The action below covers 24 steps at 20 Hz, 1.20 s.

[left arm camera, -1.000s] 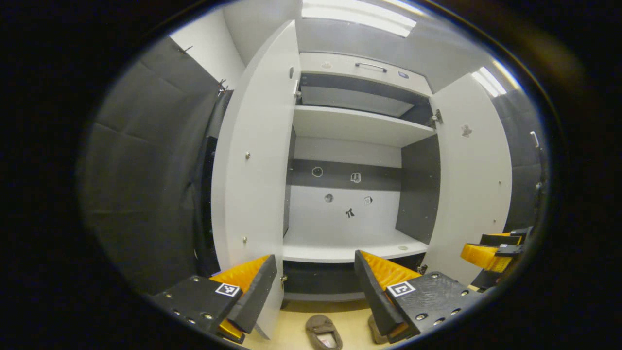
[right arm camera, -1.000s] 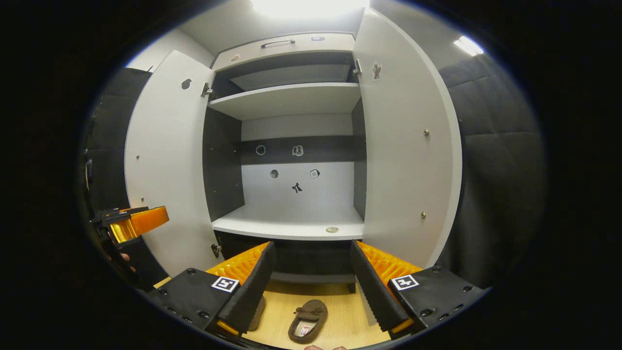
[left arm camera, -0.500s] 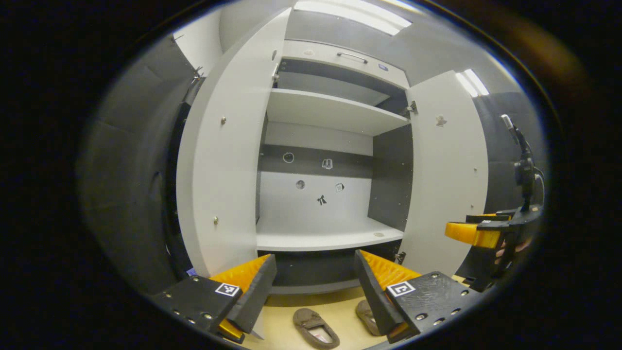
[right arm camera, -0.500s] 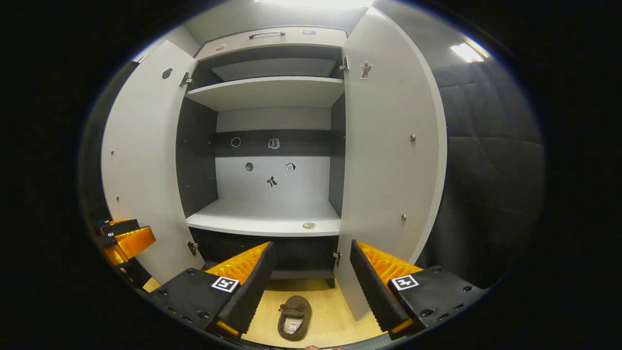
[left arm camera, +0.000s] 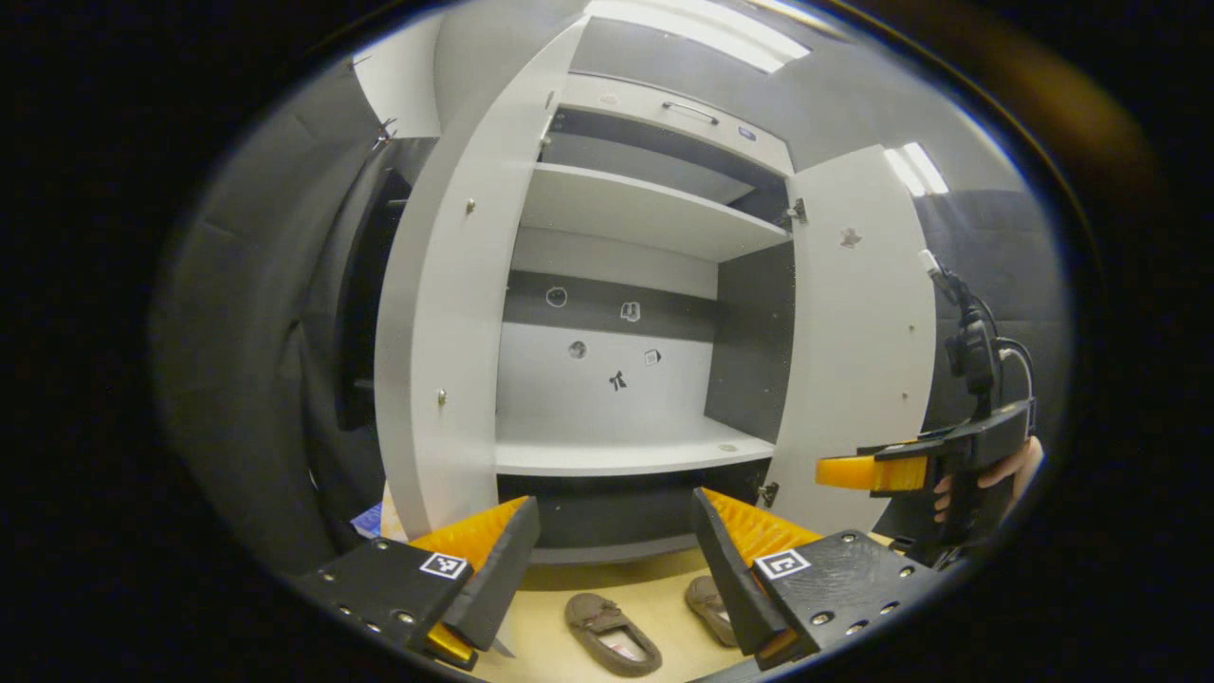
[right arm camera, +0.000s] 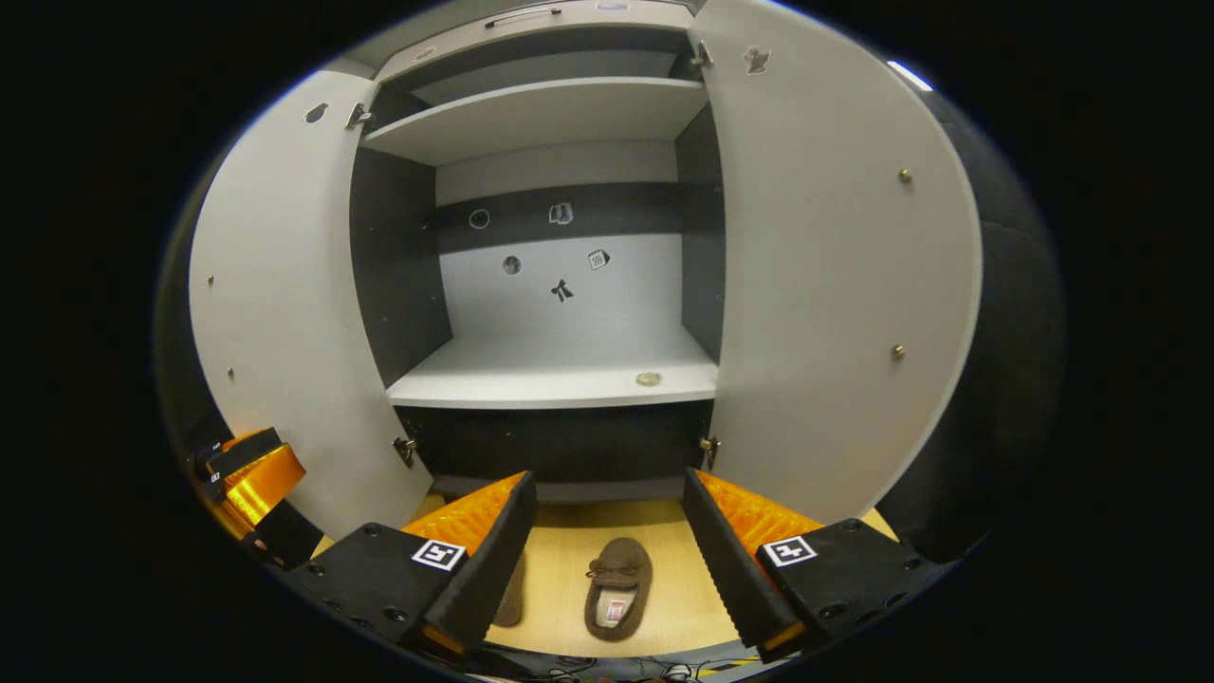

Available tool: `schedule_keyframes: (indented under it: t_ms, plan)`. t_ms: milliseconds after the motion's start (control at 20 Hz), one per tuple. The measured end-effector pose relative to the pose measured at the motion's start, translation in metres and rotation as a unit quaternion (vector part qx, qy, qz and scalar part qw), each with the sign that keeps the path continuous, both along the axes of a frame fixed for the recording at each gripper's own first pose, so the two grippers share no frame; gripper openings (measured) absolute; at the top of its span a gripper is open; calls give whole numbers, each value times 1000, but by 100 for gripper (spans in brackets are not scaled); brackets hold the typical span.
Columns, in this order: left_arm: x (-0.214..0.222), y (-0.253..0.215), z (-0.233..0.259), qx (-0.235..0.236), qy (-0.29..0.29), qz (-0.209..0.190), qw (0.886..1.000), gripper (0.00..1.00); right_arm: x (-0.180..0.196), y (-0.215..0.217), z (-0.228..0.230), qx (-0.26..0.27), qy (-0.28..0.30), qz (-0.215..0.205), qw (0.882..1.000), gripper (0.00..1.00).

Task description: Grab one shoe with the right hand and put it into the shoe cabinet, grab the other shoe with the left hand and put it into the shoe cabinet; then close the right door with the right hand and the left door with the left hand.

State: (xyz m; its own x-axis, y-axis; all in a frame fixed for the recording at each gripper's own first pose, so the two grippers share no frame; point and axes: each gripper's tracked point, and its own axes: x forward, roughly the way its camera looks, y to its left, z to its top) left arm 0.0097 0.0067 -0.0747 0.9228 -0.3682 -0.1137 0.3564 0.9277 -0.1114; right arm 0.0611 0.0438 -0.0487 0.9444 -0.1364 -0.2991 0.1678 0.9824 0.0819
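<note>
Right, the shoe cabinet (right arm camera: pixel 560 370) stands wide open, both doors swung out; in the right gripper view the left door (right arm camera: pixel 285 323) hangs off to one side and the right door (right arm camera: pixel 835 285) to the other, with the lower shelf (right arm camera: pixel 550 365) bare between them apart from a small round fitting near its front edge; a second shelf (right arm camera: pixel 541 109) sits higher up, and little stickers dot the back panel. The right gripper (right arm camera: pixel 607 560) hovers low in front of the cabinet, fingers spread wide and holding nothing; framed between them on the wooden floor (right arm camera: pixel 664 569) lies one brown shoe (right arm camera: pixel 616 588), toe pointing toward the cabinet, while the other shoe (right arm camera: pixel 512 598) peeks out just beside it, partly hidden behind the left-hand finger. Over in the left gripper view, the left gripper (left arm camera: pixel 612 569) is also wide open and empty; both shoes lie on the floor below it, one shoe (left arm camera: pixel 612 634) in the gap between the fingers, the other (left arm camera: pixel 707 607) tucked against the right-hand finger; neither is touched by a finger. Off to the edge of that view, a hand (left arm camera: pixel 986 474) grips the handle of the right gripper beside the right door. In the right gripper view the left gripper shows low beside the left door.
</note>
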Motion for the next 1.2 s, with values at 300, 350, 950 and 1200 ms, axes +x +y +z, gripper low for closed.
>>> schedule_keyframes:
  t_ms: [300,350,950,1200]
  plan:
    - [6,-1,-2,29,10,48,998,93,30,20,-84,61,100,81,990,98]
    - [7,-1,-2,31,13,60,998,93,33,22,-101,64,121,93,986,98]
    - [-4,-13,-33,38,85,137,986,89,35,40,-273,130,310,153,929,99]
    - [-3,-15,-37,47,93,143,984,93,62,35,-316,108,313,117,936,99]
